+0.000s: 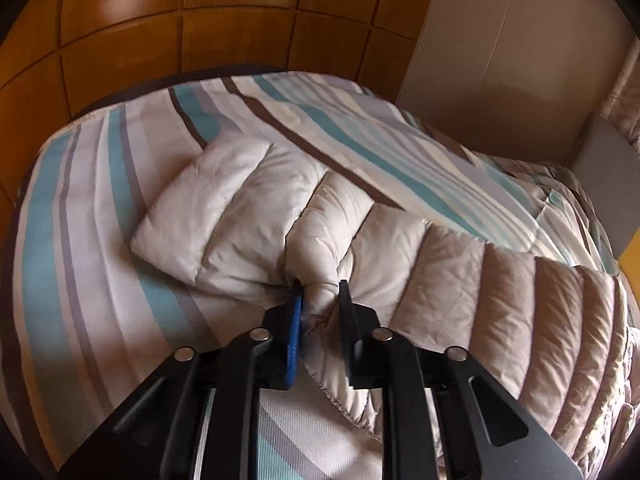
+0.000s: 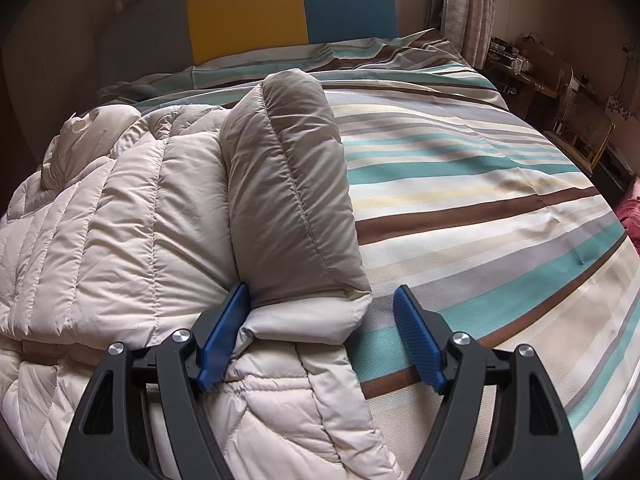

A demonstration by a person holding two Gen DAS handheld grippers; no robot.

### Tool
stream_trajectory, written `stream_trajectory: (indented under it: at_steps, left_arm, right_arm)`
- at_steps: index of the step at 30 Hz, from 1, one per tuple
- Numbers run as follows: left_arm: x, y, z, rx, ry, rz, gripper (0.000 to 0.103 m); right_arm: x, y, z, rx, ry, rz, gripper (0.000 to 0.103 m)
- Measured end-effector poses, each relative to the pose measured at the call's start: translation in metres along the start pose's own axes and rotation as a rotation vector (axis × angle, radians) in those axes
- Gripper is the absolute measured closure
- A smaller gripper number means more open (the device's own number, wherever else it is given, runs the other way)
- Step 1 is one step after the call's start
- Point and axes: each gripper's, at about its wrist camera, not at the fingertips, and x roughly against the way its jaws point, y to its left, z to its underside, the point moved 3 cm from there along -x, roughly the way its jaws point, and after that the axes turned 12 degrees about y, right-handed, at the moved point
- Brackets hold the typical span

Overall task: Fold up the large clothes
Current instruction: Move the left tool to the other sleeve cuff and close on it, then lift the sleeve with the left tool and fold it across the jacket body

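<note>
A cream quilted down jacket (image 1: 400,248) lies on the striped bedspread (image 1: 80,240). In the left wrist view my left gripper (image 1: 320,286) is shut on a pinch of the jacket's edge, with a folded part (image 1: 208,204) lying beyond it. In the right wrist view the jacket (image 2: 120,216) fills the left side, and a sleeve (image 2: 292,200) is folded back over itself. My right gripper (image 2: 322,292) is open, its blue fingers (image 2: 416,332) standing either side of the sleeve's fold without clamping it.
A wooden panelled wardrobe (image 1: 180,32) stands beyond the bed on the left gripper's side. A grey, yellow and teal headboard (image 2: 248,12) and a striped pillow (image 2: 360,52) are at the bed's far end. Chairs and a cluttered desk (image 2: 560,92) stand at the right.
</note>
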Motion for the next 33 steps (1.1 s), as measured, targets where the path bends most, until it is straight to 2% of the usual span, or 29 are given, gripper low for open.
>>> stream_trajectory:
  at_steps: [8, 14, 17, 21, 25, 33]
  left_arm:
    - [0.047, -0.016, 0.003, 0.013, -0.140, 0.050, 0.090]
    - [0.092, -0.049, 0.014, -0.098, -0.267, 0.077, 0.090]
    - [0.112, -0.072, 0.024, -0.172, -0.306, 0.105, 0.090]
    - [0.133, -0.110, 0.048, -0.324, -0.353, 0.111, 0.090]
    - [0.146, -0.149, 0.080, -0.493, -0.385, 0.112, 0.090]
    - [0.161, -0.206, 0.149, -0.747, -0.414, 0.132, 0.090]
  right_arm:
    - [0.000, -0.001, 0.000, -0.001, 0.000, 0.000, 0.029]
    - [0.000, 0.000, 0.000, -0.001, 0.000, -0.001, 0.029]
    - [0.000, 0.000, 0.000, -0.002, 0.000, -0.003, 0.029]
    - [0.000, 0.000, 0.000, -0.004, 0.000, -0.005, 0.029]
    - [-0.001, 0.000, 0.000, -0.006, 0.001, -0.010, 0.029]
    - [-0.001, 0.000, 0.000, -0.007, 0.001, -0.011, 0.028]
